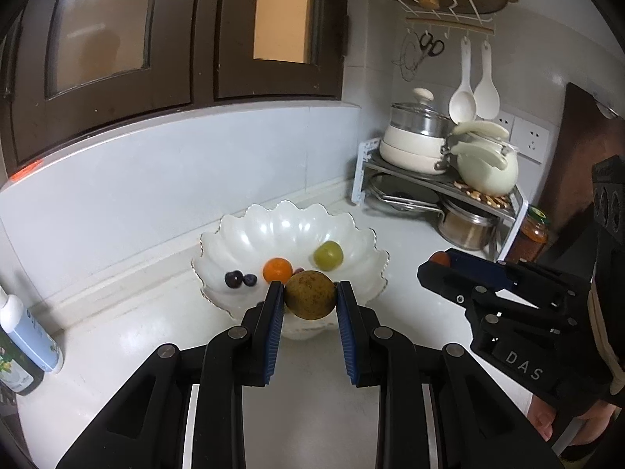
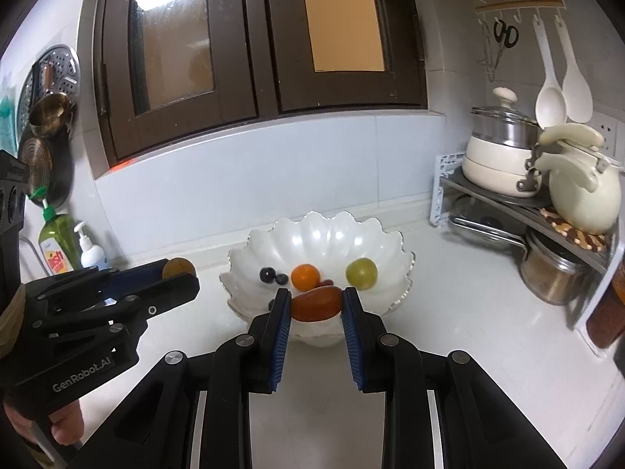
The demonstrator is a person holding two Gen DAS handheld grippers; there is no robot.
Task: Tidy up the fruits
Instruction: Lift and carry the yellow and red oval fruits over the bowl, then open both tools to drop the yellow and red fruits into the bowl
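Both my tongs carry fruit at the scalloped white bowl (image 1: 218,230).
Left tongs (image 1: 309,300) clamp a brown round fruit (image 1: 309,294); right tongs (image 2: 317,305) clamp a red oblong tomato (image 2: 316,304), both above its near rim.

Bowl (image 1: 250,230) white, scalloped; brown speckled fruit (image 1: 310,294); red oblong fruit (image 2: 316,303); orange (image 1: 277,269); green grape (image 1: 328,256); gripper pads (image 1: 274,326) blue.

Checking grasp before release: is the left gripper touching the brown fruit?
Touching. Left wrist view: both pads of the left gripper press the sides of the brown fruit, no gap visible.
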